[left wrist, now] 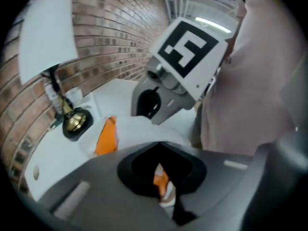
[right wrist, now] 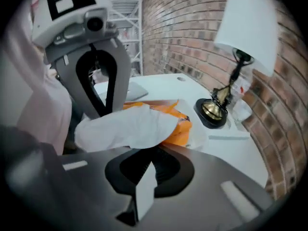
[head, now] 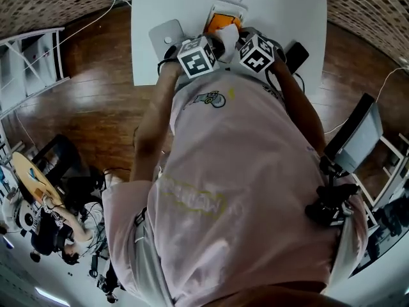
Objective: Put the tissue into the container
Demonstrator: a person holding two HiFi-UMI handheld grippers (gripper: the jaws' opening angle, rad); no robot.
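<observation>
I am pinching the tissue (right wrist: 130,126) in the right gripper (right wrist: 144,191) and what looks like an edge of the orange container (right wrist: 185,129) in the left gripper (left wrist: 163,186); the tissue is draping over it, so I judge pushing it inside is remaining.

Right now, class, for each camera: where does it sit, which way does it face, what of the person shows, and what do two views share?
Left gripper view: rides the left gripper, looks along its jaws, shut on the orange pack, toward the lamp; shirt at right.
Right gripper view: rides the right gripper, looks along jaws shut on the tissue; shirt at left.
Head view: on the head, looks steeply down at the table; shirt, arms, both grippers.
Shared: both gripper views show the lamp and each other's gripper.
</observation>
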